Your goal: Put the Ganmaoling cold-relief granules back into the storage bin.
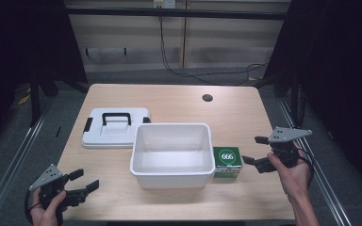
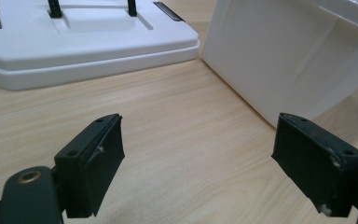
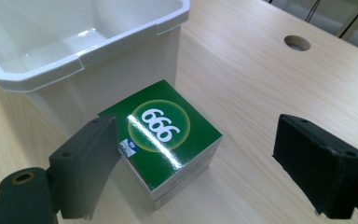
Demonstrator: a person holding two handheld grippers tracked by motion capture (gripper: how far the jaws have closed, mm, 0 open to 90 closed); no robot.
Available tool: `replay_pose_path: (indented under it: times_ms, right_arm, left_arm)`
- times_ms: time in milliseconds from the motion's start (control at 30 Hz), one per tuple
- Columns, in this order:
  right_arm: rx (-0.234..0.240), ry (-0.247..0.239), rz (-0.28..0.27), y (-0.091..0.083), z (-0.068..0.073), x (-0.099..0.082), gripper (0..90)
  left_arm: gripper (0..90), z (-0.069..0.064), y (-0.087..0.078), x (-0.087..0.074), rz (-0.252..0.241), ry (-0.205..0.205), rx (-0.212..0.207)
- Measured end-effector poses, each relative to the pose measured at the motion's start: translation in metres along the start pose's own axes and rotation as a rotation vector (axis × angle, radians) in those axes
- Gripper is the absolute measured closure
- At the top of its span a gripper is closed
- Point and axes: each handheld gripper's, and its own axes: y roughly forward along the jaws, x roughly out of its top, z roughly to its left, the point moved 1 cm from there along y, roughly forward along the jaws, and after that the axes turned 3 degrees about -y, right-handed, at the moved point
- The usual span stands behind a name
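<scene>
An empty white plastic bin (image 1: 171, 153) sits mid-table; its wall (image 2: 279, 56) shows in the left gripper view and its rim (image 3: 81, 53) in the right gripper view. A green box marked 666 (image 1: 227, 161) stands against the bin's right side. My right gripper (image 1: 256, 151) is open just right of the green box (image 3: 165, 140), with nothing between its jaws. The bin's white lid (image 1: 115, 127) with a black handle lies flat left of the bin. My left gripper (image 1: 86, 180) is open at the front left corner, facing the lid (image 2: 84, 42) and the bin.
A round cable hole (image 1: 207, 98) is cut in the wooden table (image 1: 179, 101) at the back right, also seen as a hole (image 3: 297, 43) in the right gripper view. Metal rails run along the floor on both sides. Cables hang behind the table.
</scene>
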Motion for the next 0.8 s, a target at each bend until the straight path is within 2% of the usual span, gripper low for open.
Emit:
replay_pose_path:
  times_ms: [133,267,333,433,533,700,800]
  right_arm:
    - [-0.002,-0.024,0.030,0.002,-0.002,0.008,13.5]
    - [0.018,-0.063,0.063,0.006,-0.002,0.016,12.9]
    - [0.014,-0.093,0.101,0.009,-0.002,0.018,12.6]
    - [0.036,-0.120,0.141,0.011,-0.003,0.022,12.9]
    - [0.062,-0.133,0.147,0.013,-0.004,0.028,13.1]
    - [0.107,-0.178,0.193,0.021,-0.002,0.039,13.1]
    - [0.136,-0.175,0.189,0.024,-0.003,0.045,13.2]
  left_arm:
    - [15.9,0.002,-0.001,0.000,0.000,0.003,0.003]
    - [15.8,0.001,0.000,0.000,0.001,0.001,0.000]
    - [15.9,0.001,-0.001,0.000,0.000,0.002,0.002]
    - [15.9,0.001,-0.001,0.000,-0.002,-0.001,0.000]
    - [15.8,0.001,-0.001,0.000,-0.001,-0.001,0.001]
    - [15.9,0.001,-0.001,0.000,0.000,0.002,0.000]
    - [15.9,0.001,-0.001,0.000,0.000,0.002,-0.002]
